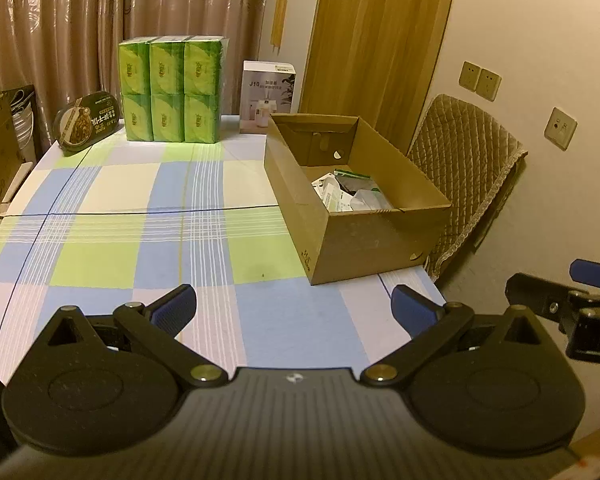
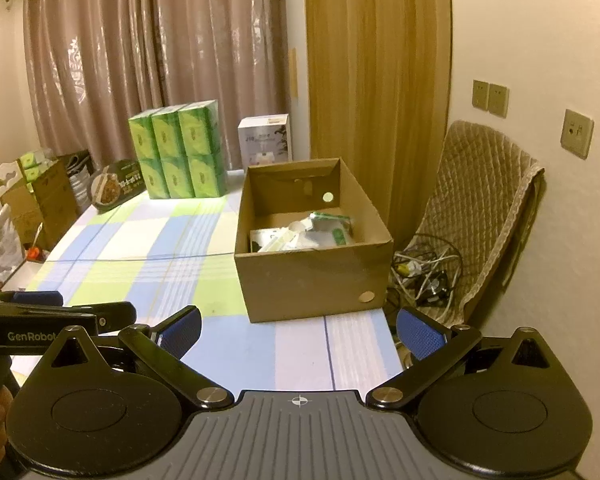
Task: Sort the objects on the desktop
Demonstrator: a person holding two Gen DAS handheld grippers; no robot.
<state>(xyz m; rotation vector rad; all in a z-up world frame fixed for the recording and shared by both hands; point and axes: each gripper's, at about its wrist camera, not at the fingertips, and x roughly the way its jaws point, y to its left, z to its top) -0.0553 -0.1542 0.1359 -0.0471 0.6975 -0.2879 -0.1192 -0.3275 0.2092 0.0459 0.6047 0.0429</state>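
The open brown cardboard box [image 2: 314, 268] sits toward the right edge of the table with the blue, green and white checked cloth [image 1: 172, 236], and it is the landmark for everything else. Inside it, against its near wall, lies a loose heap of small white and green packets and clear plastic wrappers [image 2: 304, 234]; how many, I cannot tell. They look light, thin and floppy, probably slippery under the blue pads, so I would pinch each by a flat edge or corner rather than across its middle. The box itself looks stiff but light, and is best taken by a wall near a corner.

Behind the box, at the far edge of the table, stands one white upright carton printed with a humidifier picture [image 1: 269, 96]. It looks rigid, and its narrow sides offer the hold. To the left of that stands one shrink-wrapped block of green tissue packs [image 1: 172, 90], six faces showing, three over three. It looks soft and bulky, too wide for one claw. Further left leans one dark oval instant-meal tub [image 1: 87, 122], which looks light and smooth at the rim.

Nearer than the box, the left gripper [image 1: 294, 310] and the right gripper [image 2: 298, 330] both hover spread wide with nothing between them, side by side over bare cloth.

To the right of the box, off the table, is one chair draped in quilted tan fabric [image 2: 484, 204].
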